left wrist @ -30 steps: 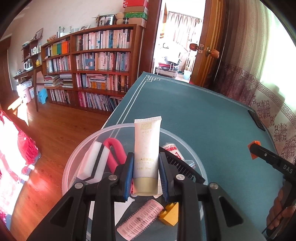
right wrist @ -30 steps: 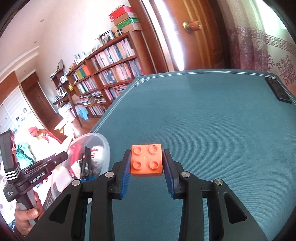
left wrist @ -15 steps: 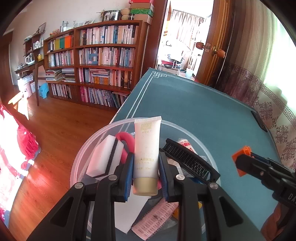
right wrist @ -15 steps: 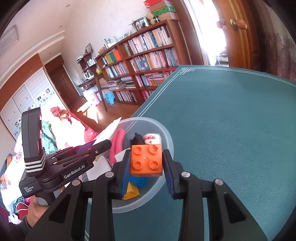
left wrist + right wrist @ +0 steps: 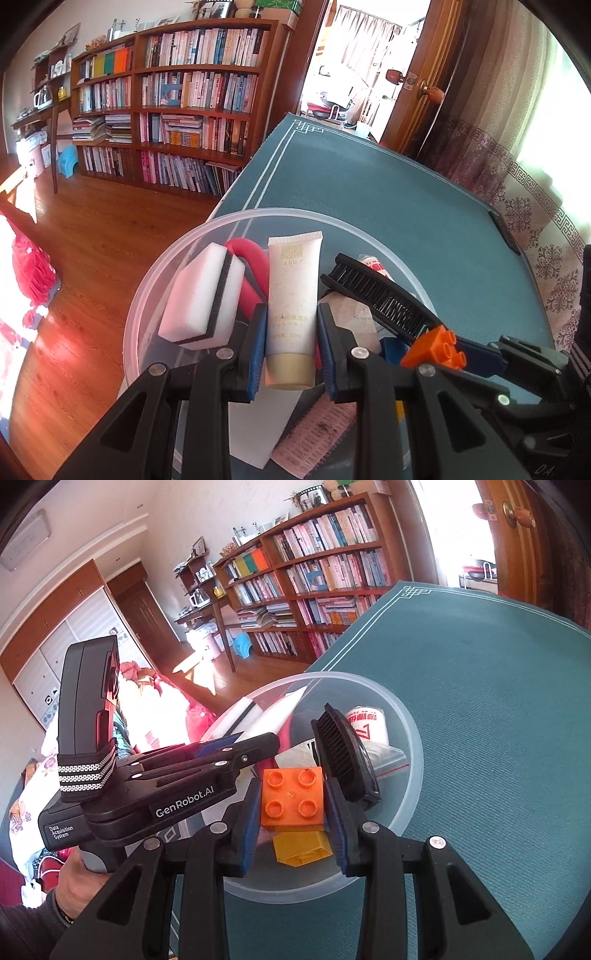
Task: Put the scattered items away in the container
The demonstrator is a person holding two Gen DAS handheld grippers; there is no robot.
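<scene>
A clear round plastic bowl [image 5: 155,280] [image 5: 413,738] sits at the near corner of the green table. My left gripper [image 5: 291,347] is shut on an upright cream tube [image 5: 293,291] above the bowl. My right gripper [image 5: 291,812] is shut on an orange toy brick [image 5: 291,797] [image 5: 434,349] just over the bowl's near side. Inside lie a white sponge [image 5: 201,295], a red loop [image 5: 249,266], a black comb [image 5: 373,295] [image 5: 343,753], a pink hair roller [image 5: 314,435] and a yellow brick [image 5: 301,847].
The green table [image 5: 369,192] stretches away behind the bowl, with a dark flat remote [image 5: 504,230] at its far right edge. A bookshelf [image 5: 177,99] and wooden floor [image 5: 92,236] lie beyond the left edge. A hand [image 5: 79,878] holds the left gripper's handle.
My right gripper carried the orange brick left from open table to above the bowl. The left gripper rose slightly with the tube, staying over the bowl.
</scene>
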